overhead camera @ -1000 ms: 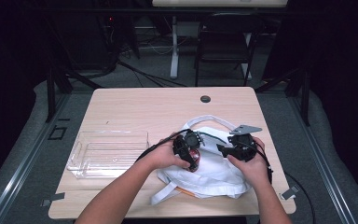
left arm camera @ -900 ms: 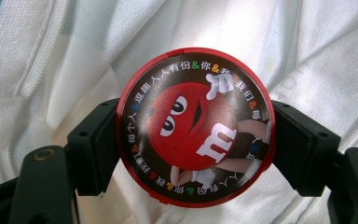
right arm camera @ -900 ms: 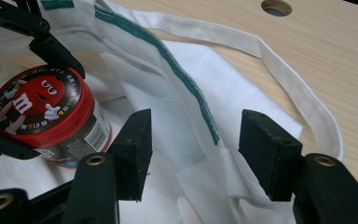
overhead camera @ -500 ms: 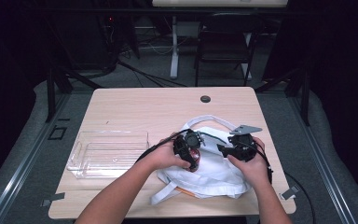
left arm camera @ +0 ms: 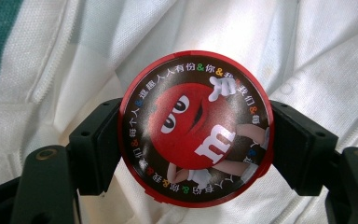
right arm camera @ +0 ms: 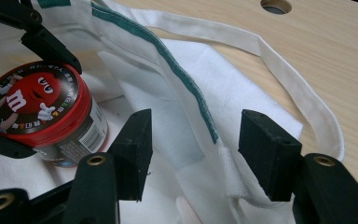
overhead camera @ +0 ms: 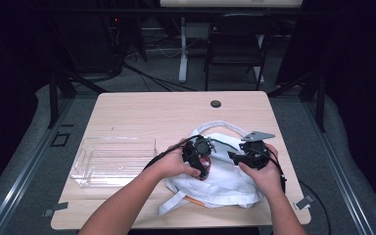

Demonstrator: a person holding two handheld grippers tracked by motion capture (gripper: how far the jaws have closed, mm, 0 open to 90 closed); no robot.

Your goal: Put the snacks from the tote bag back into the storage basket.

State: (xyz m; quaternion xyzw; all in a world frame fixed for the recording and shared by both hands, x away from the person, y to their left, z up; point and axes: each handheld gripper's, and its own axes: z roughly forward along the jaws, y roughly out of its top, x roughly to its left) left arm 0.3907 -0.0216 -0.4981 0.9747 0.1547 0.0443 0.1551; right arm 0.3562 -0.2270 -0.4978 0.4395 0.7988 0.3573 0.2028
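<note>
— Gripping what, on the left?

— The left gripper (left arm camera: pixel 196 140) is clamped on a red-lidded M&M's candy tub (left arm camera: pixel 196 128), one jaw pressed to each side of the lid. The tub sits over the white tote bag (overhead camera: pixel 225 178) on the wooden table (overhead camera: pixel 142 110).

— And the right?

— The right gripper (right arm camera: pixel 193 149) has its jaws apart, straddling the bag's green-striped edge (right arm camera: pixel 186 79), gripping nothing. A clear plastic tray (overhead camera: pixel 112 159) lies to the left, well apart.

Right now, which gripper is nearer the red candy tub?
Left. The left gripper is clamped on the red candy tub; the right gripper is open beside it, straddling the white bag's edge.
</note>
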